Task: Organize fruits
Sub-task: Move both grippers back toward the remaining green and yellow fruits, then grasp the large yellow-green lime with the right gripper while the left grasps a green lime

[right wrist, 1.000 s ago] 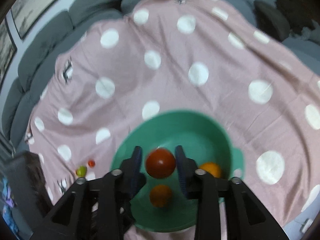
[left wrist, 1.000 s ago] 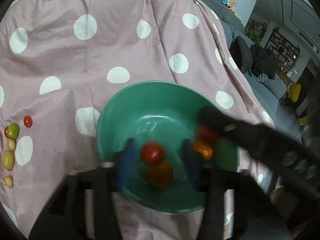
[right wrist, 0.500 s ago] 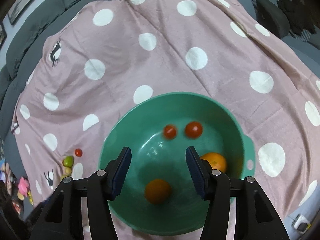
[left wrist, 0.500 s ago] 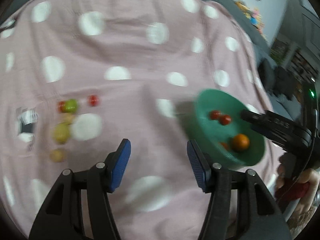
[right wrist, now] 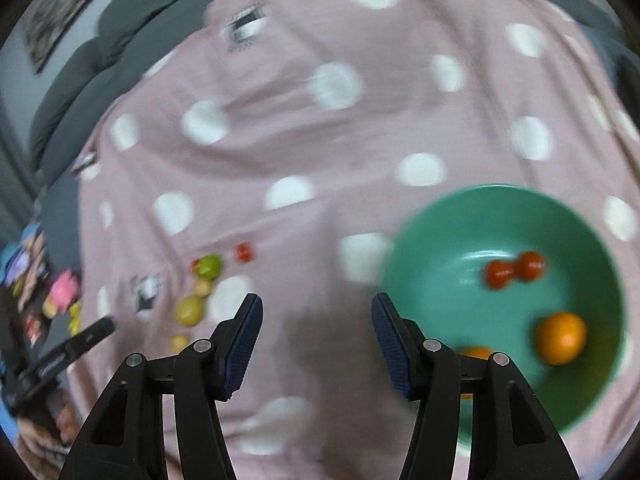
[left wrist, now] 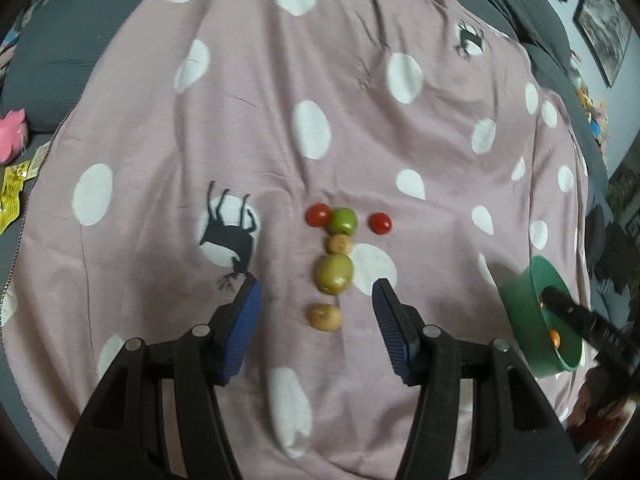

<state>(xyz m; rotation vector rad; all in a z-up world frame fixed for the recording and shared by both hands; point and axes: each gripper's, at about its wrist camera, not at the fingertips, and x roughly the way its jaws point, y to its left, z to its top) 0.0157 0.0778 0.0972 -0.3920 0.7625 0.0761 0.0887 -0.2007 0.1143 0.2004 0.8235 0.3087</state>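
The left tool (left wrist: 318, 316) was spread wide and held nothing. It hovered low over the cloth (left wrist: 360, 128), with a small tan fruit (left wrist: 324, 317) between its two fingers but apart from both pads. Just beyond lay a big green fruit (left wrist: 333, 274), then a second tan fruit (left wrist: 339, 243), a smaller green fruit (left wrist: 342, 220) touching a red tomato (left wrist: 319, 215), and another tomato (left wrist: 380, 223) a little to the right. All of these lay in one tight row near the middle of the cloth.

The right tool (right wrist: 316, 334) was also spread and empty, above bare cloth just left of the bowl (right wrist: 448, 216). The bowl stood toward the right edge of the cloth and held two tomatoes (right wrist: 514, 270) and two oranges (right wrist: 560, 338), one half hidden behind a finger.

The risk was probably in the closeness of the row. If the left tool closed off-centre, a pad could push the tan fruit away, and it could roll on the soft, wrinkled cloth into the big green fruit. Round, smooth fruit could also slip out of a weak pinch. The right view was blurred, so a hasty move there could perhaps knock the bowl.
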